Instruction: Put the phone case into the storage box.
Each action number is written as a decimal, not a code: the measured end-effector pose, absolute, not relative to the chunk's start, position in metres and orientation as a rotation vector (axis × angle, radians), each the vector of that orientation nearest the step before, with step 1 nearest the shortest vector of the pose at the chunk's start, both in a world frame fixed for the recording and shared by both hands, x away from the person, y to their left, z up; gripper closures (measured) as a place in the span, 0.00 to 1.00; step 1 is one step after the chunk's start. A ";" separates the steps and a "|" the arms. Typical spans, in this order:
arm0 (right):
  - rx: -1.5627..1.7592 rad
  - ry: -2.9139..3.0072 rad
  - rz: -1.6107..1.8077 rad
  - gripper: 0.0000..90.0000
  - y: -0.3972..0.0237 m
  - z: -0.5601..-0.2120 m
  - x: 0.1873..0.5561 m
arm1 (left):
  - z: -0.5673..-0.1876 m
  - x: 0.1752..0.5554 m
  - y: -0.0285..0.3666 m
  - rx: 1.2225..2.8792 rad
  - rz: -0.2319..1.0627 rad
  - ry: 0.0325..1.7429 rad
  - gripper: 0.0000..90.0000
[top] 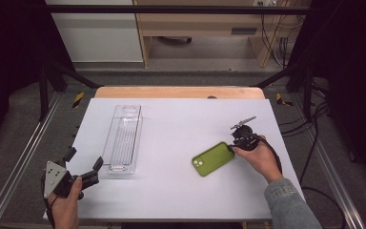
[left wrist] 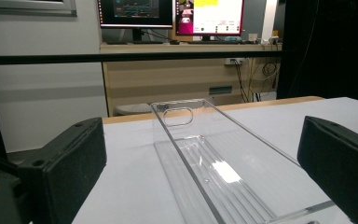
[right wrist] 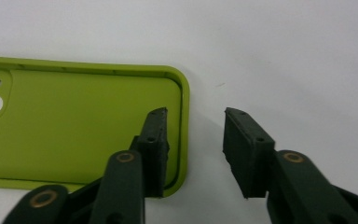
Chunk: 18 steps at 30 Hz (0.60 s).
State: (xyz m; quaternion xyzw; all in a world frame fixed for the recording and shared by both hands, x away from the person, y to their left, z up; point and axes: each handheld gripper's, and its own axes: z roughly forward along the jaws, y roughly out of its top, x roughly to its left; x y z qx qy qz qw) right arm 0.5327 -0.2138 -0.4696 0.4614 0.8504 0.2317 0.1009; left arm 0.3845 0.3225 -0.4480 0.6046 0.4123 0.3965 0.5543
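Observation:
A lime-green phone case (top: pixel 213 158) lies hollow side up on the white table sheet (top: pixel 176 191), right of centre. My right gripper (top: pixel 232 146) is down at the case's right end. In the right gripper view its jaws (right wrist: pixel 196 114) straddle the end wall of the case (right wrist: pixel 74 126): one pad inside the shell, the other outside over bare sheet, with a gap left. A clear, empty plastic tray (top: pixel 124 138) lies lengthwise at the left. My left gripper (top: pixel 84 159) rests open just left of the tray's near end, and the tray (left wrist: pixel 161 126) stretches away between its wide jaws (left wrist: pixel 203 126).
A wooden table edge (top: pixel 178 91) borders the sheet at the back, with a pale cabinet (top: pixel 100 38) beyond. Metal frame rails (top: pixel 24 148) run along both sides. Cables (top: pixel 314 124) hang at the right. Monitors (left wrist: pixel 168 11) stand on a far desk.

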 end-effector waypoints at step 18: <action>1.402 2.564 0.696 0.96 -0.212 -0.476 0.539 | -0.448 0.386 0.322 1.433 0.939 0.974 0.01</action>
